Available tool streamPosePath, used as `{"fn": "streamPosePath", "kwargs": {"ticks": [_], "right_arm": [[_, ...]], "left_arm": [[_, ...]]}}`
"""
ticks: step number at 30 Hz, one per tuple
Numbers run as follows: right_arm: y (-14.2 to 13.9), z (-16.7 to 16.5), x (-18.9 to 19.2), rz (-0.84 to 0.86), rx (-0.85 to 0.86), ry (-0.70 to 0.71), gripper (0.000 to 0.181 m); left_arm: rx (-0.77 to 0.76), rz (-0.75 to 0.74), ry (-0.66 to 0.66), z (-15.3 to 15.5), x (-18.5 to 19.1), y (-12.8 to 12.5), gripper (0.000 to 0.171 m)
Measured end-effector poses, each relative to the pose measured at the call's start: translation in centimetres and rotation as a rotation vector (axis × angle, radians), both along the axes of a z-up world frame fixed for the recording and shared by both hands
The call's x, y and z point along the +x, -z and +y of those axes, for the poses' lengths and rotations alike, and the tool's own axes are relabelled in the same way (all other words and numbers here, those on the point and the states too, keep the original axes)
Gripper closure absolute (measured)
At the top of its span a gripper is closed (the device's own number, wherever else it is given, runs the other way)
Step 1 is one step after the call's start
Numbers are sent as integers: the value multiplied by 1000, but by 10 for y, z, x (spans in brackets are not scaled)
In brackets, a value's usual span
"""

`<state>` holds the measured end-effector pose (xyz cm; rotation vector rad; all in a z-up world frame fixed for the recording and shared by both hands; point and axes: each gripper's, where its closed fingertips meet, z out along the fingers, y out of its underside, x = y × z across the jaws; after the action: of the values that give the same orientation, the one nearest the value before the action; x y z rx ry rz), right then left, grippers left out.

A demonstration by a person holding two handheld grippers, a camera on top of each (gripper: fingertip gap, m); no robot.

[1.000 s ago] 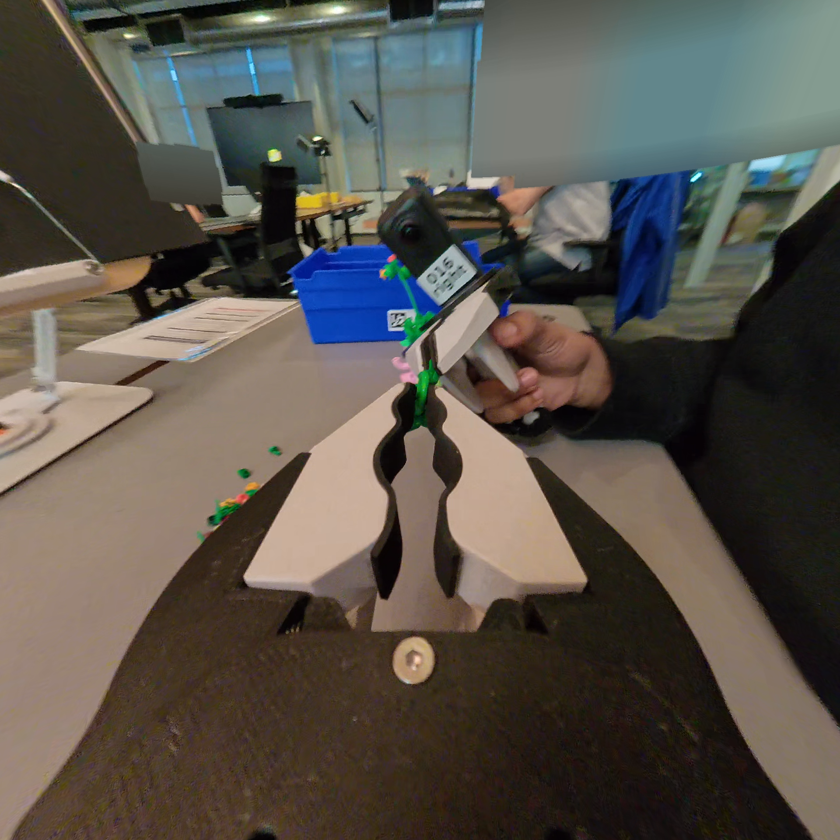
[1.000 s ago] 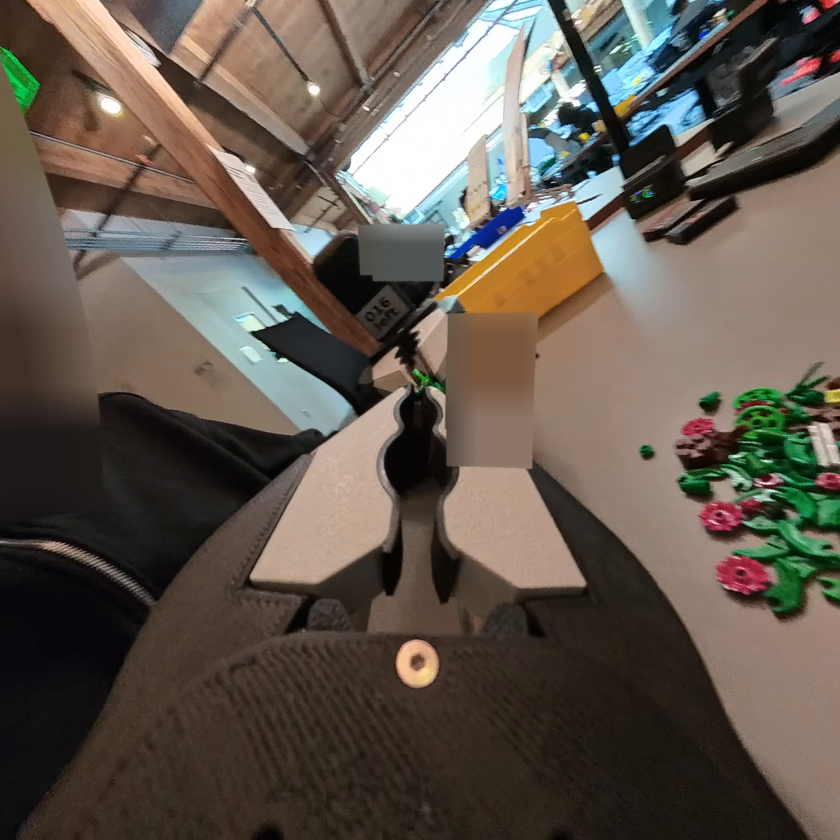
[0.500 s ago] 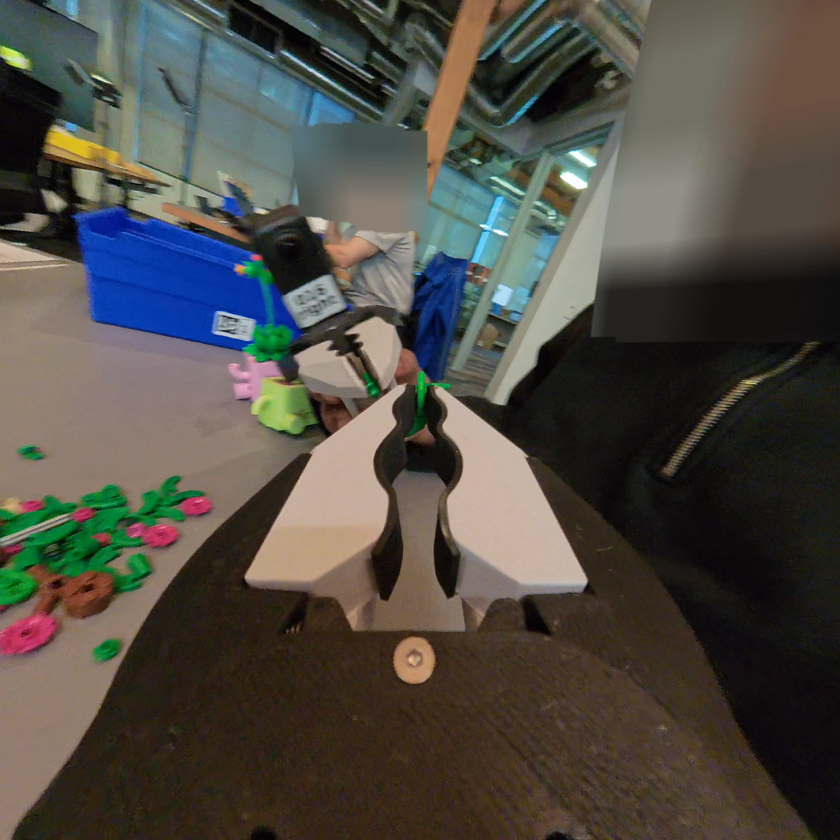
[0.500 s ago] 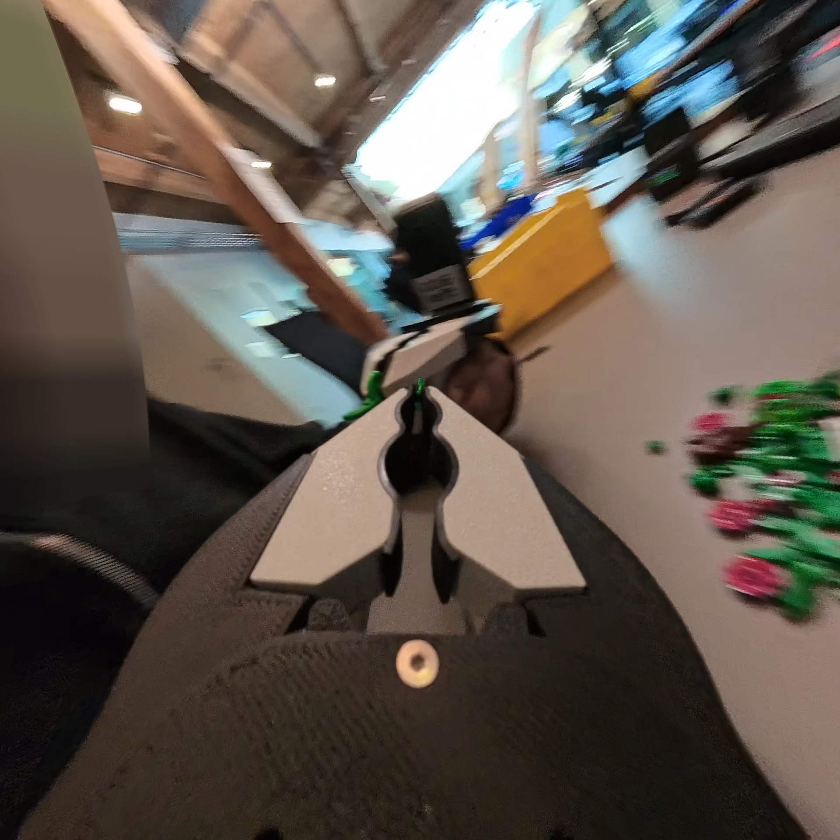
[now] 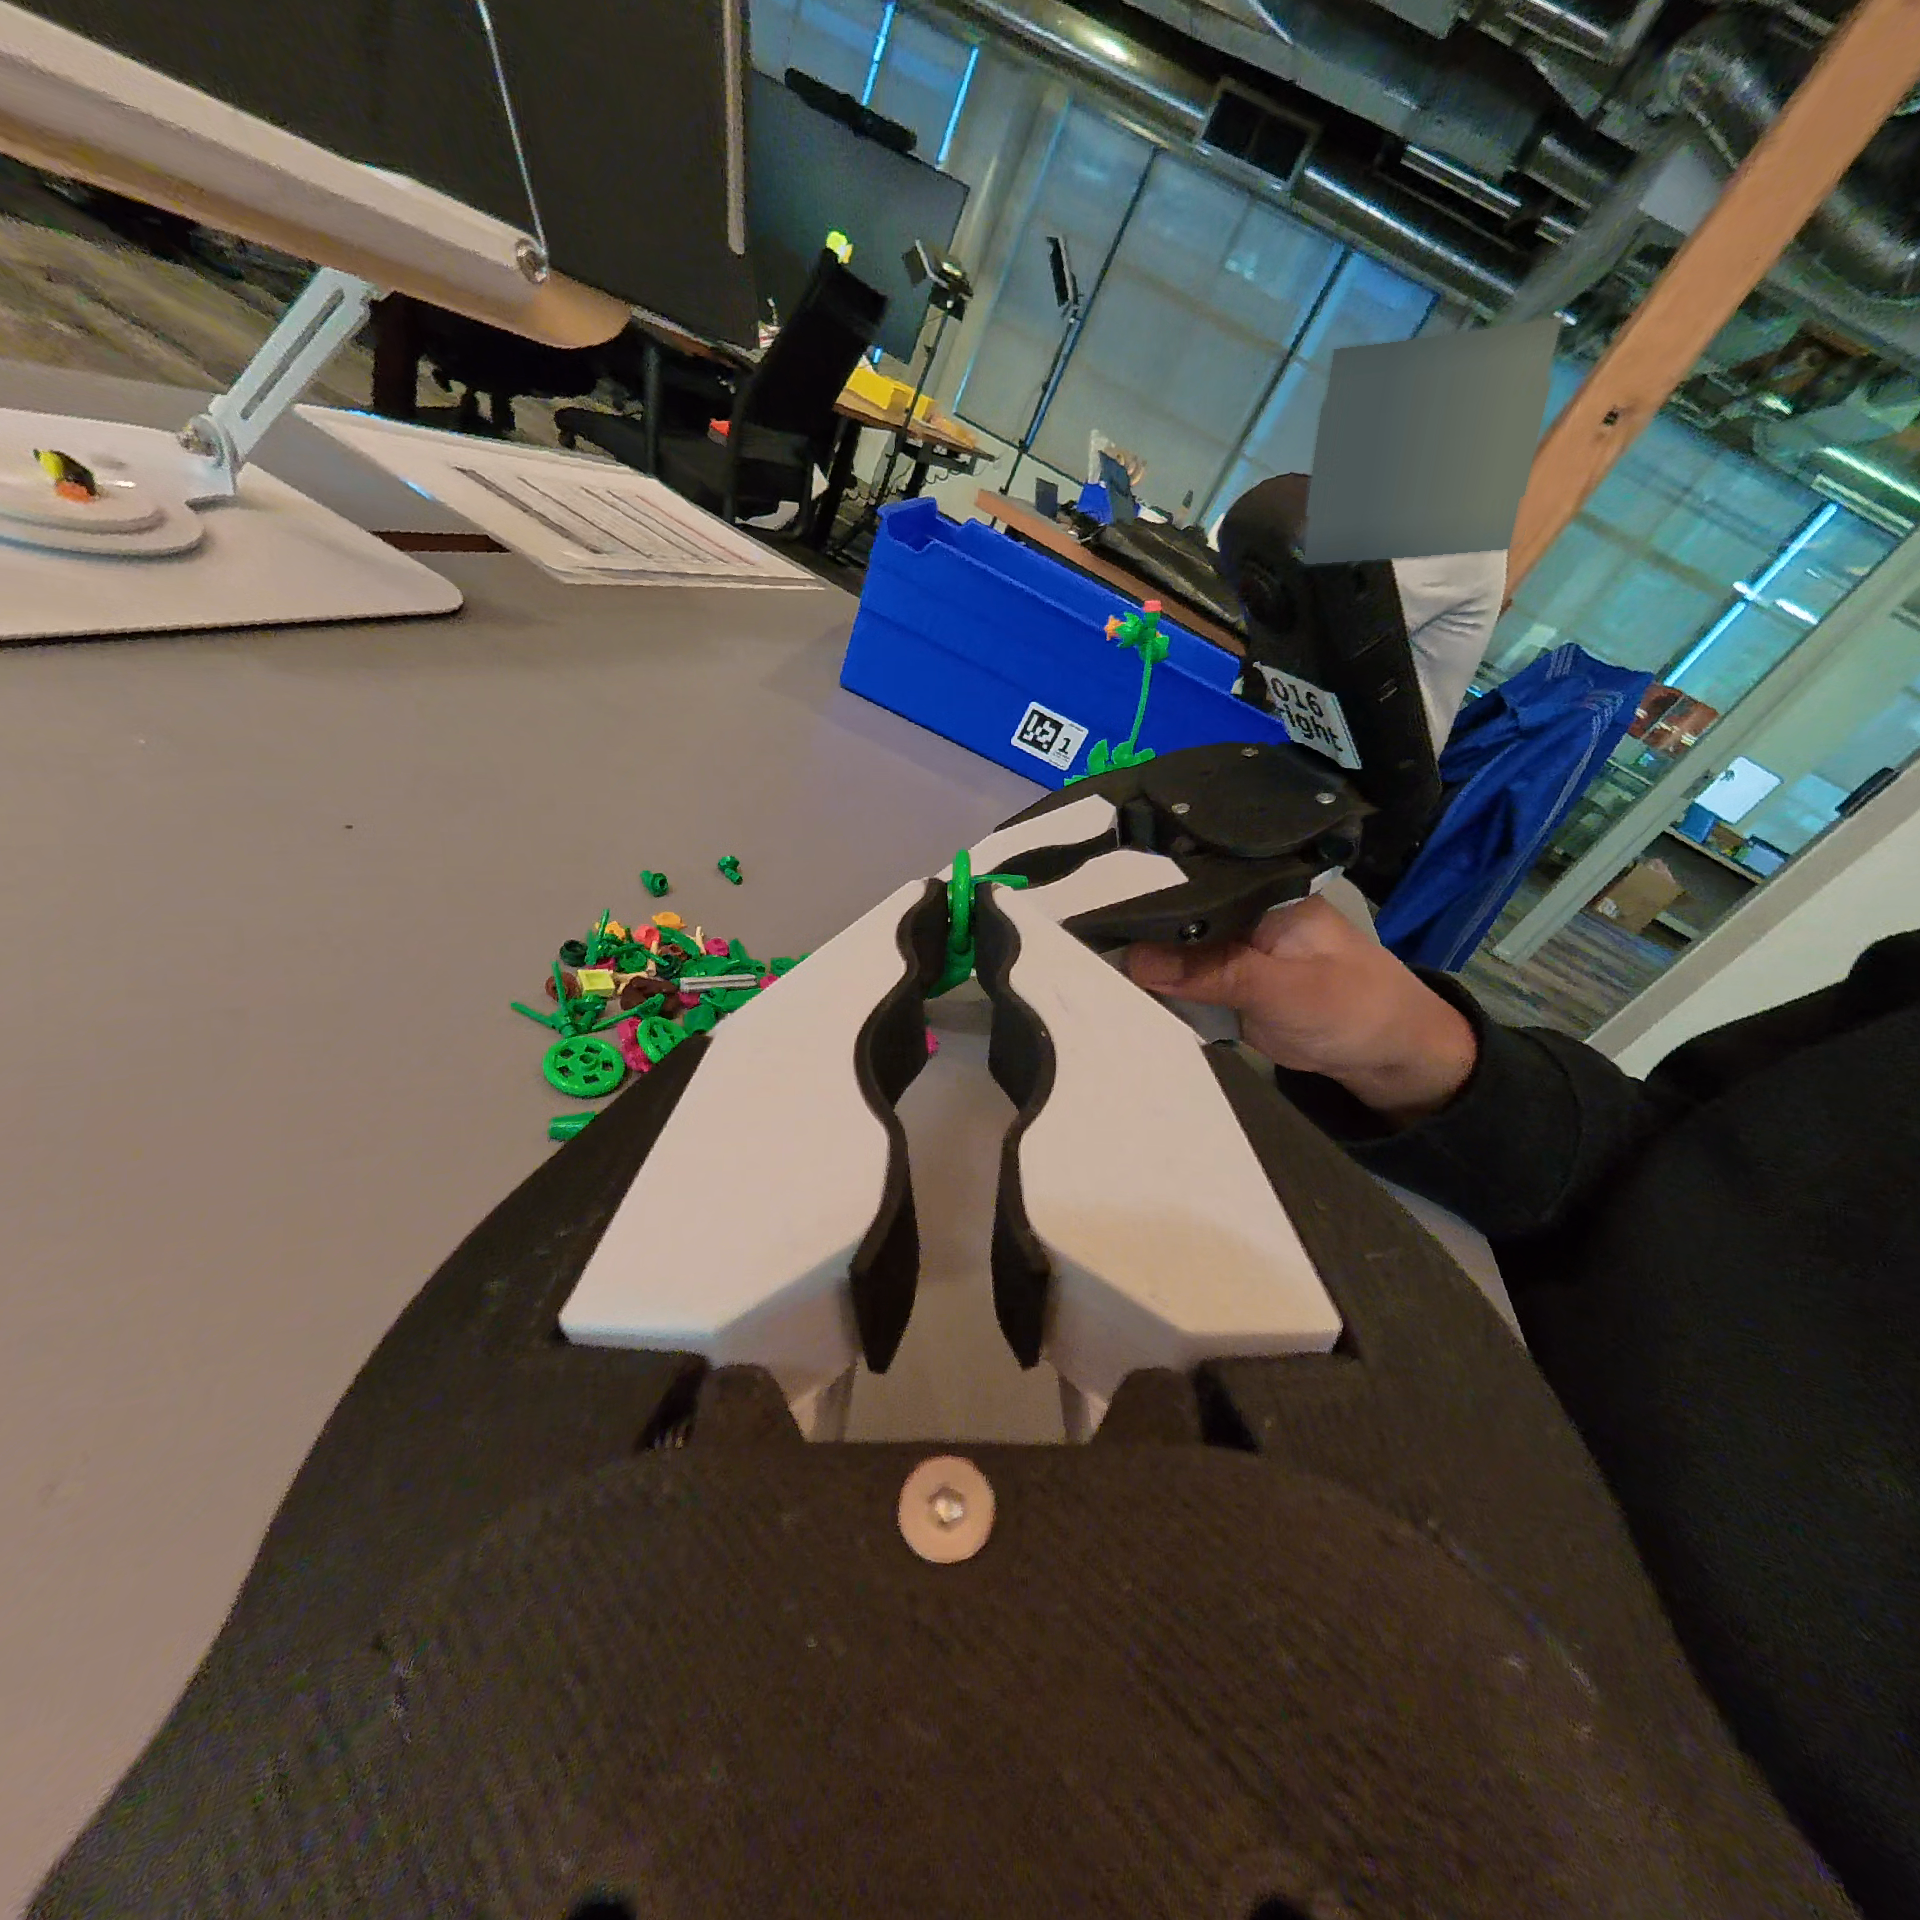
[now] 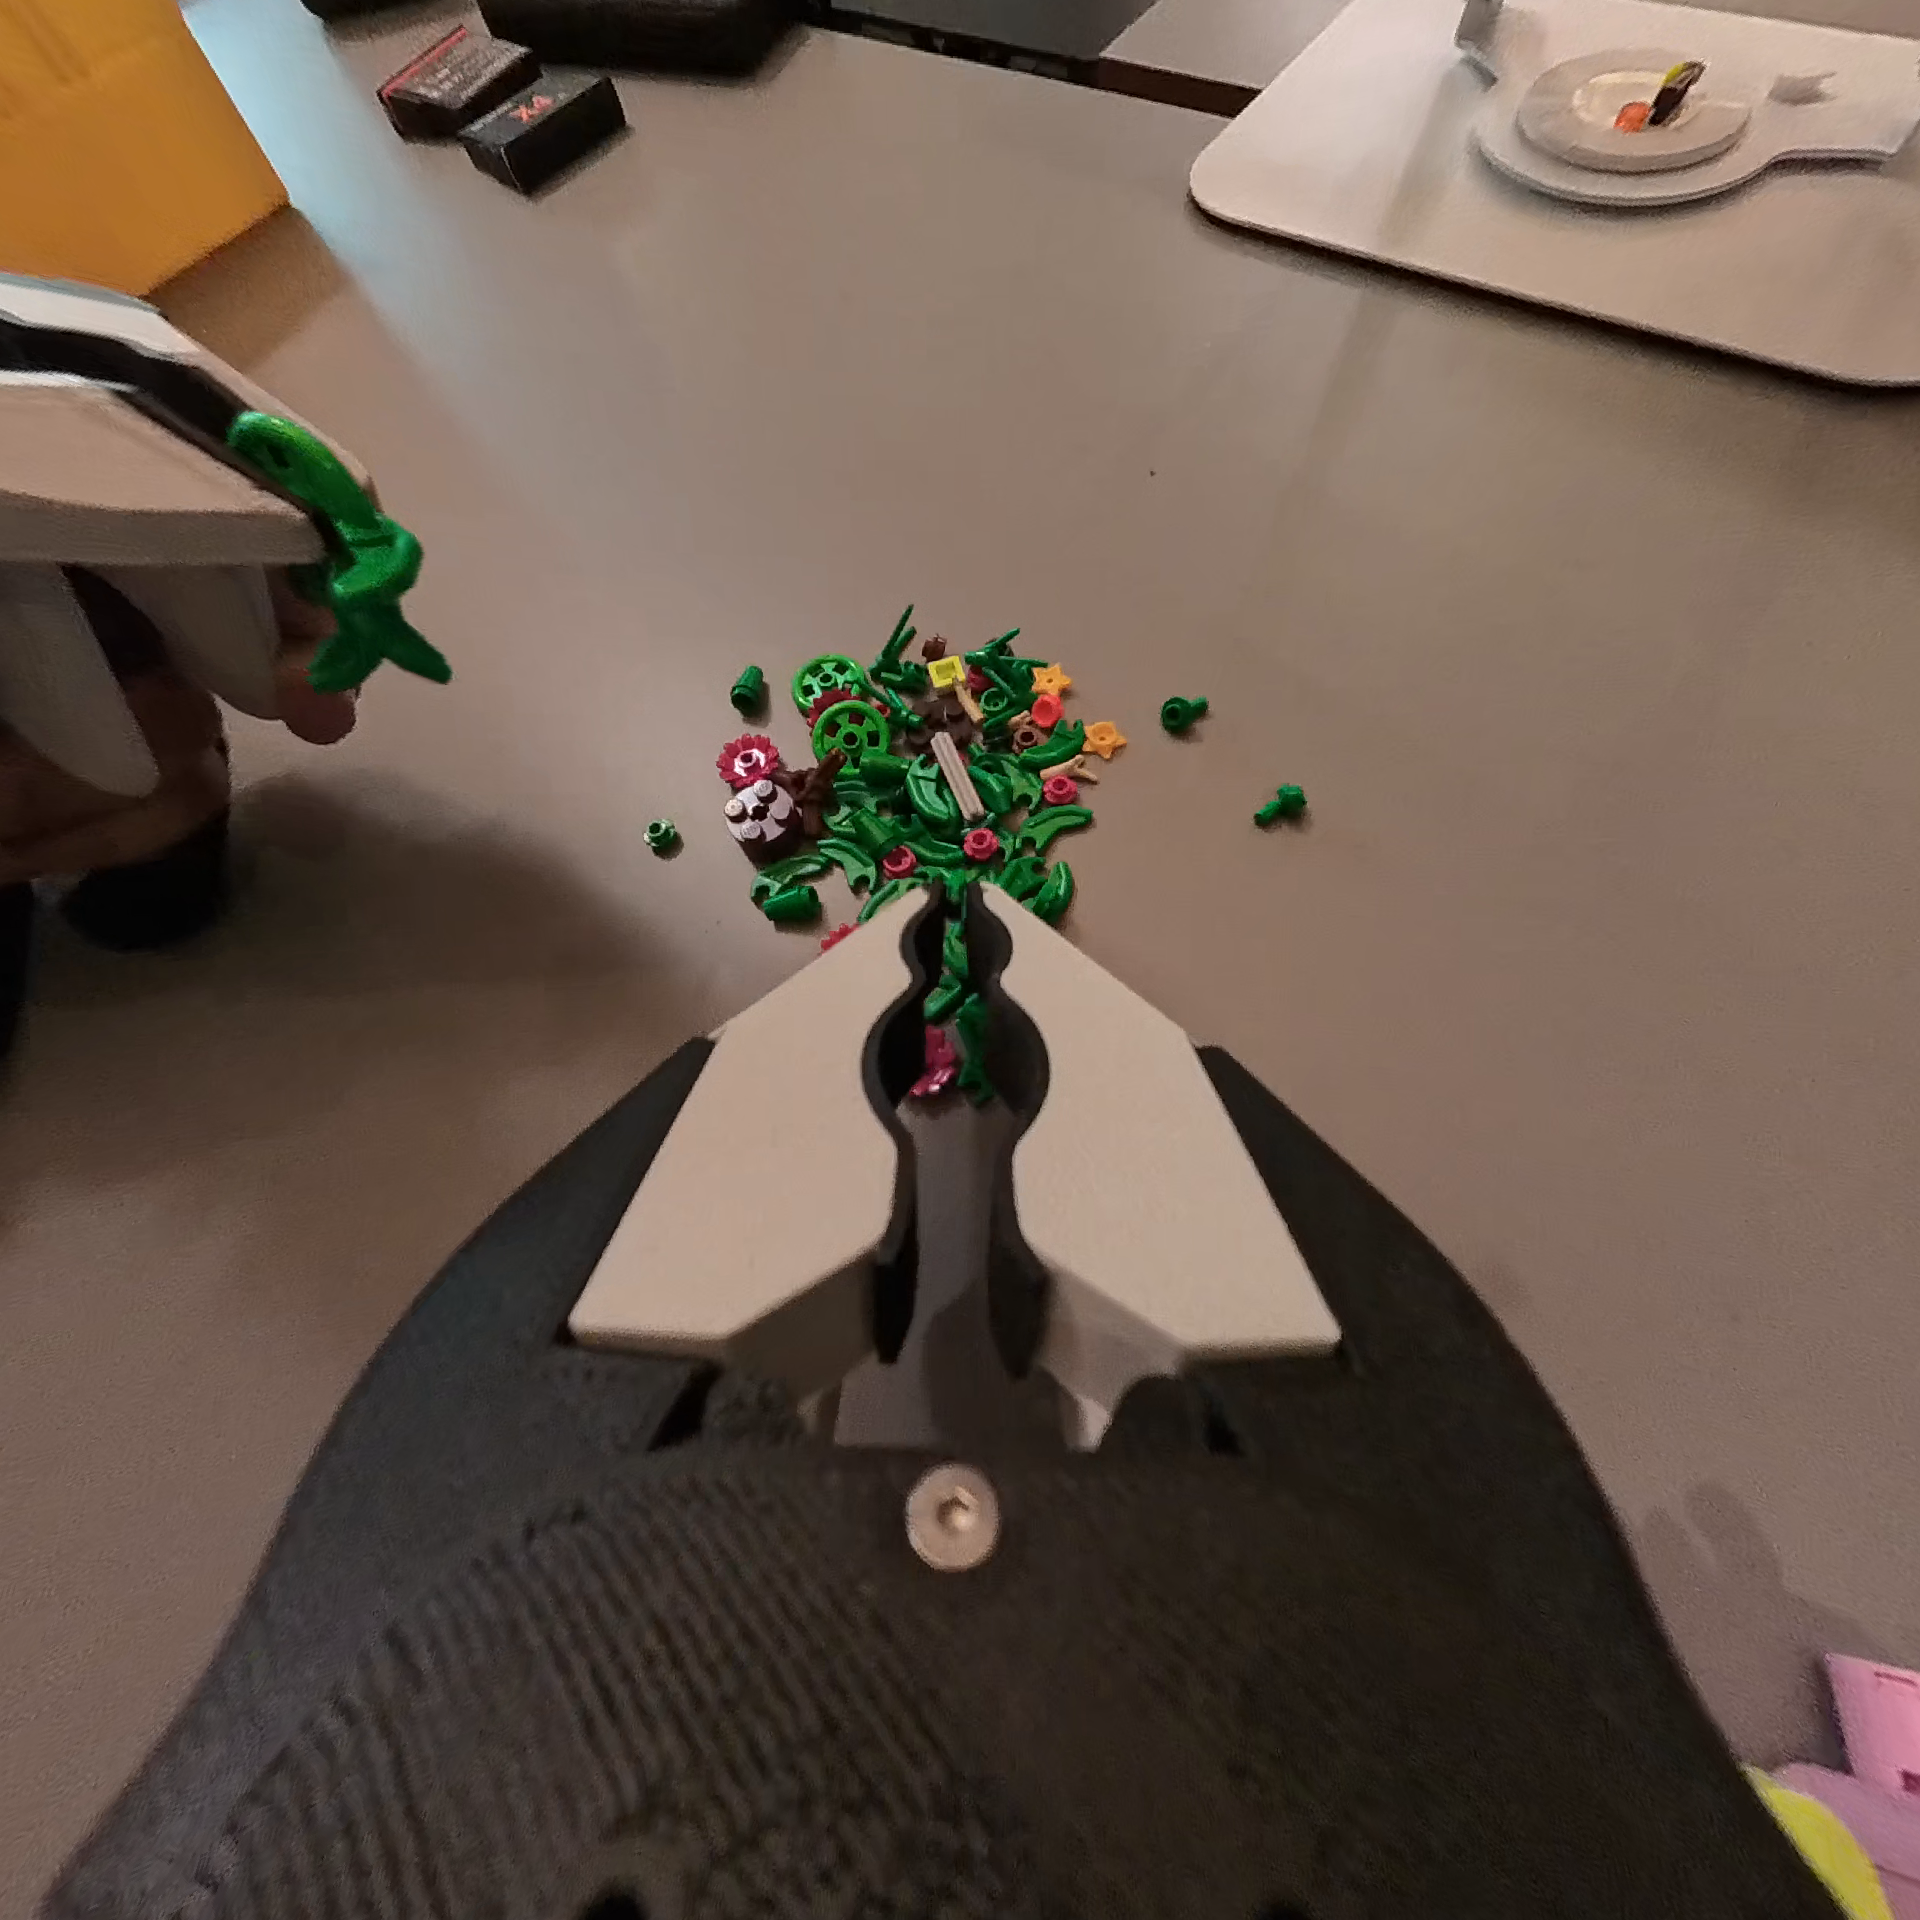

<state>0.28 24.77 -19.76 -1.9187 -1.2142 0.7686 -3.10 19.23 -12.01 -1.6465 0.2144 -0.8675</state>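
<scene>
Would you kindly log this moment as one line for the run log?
left gripper: shut on green leaf piece | right gripper: jaws nearly closed, nothing gripped, over pile of small plastic pieces | grey table

Grey table. Tall windows behind, daylight through. Wooden beam at right. Exposed ducts overhead. Black office chair, possibly dark monitor behind.
</scene>
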Motion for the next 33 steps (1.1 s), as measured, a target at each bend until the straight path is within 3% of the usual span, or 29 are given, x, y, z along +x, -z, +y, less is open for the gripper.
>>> {"fn": "streamPosePath", "kwargs": {"ticks": [5, 9, 15, 17, 25, 33], "right_arm": [[-16, -4, -1, 111, -21, -36, 161], [-54, -31, -8, 335, -57, -183, 157], [-90, -62, -7, 657, -562, -356, 148], [-90, -60, -5, 683, -655, -351, 151], [-80, -69, -8, 642, -770, -374, 168], [-91, -70, -1, 720, -909, -423, 176]], "left_arm": [[-18, -28, -5, 2, -2, 2, 171], [12, -11, 5, 0, 2, -1, 171], [167, 263, -16, -7, 16, -3, 171], [217, 340, -30, -9, 21, -4, 171], [328, 574, -51, -13, 36, 1, 171], [326, 470, -23, -16, 40, -10, 171]]}}
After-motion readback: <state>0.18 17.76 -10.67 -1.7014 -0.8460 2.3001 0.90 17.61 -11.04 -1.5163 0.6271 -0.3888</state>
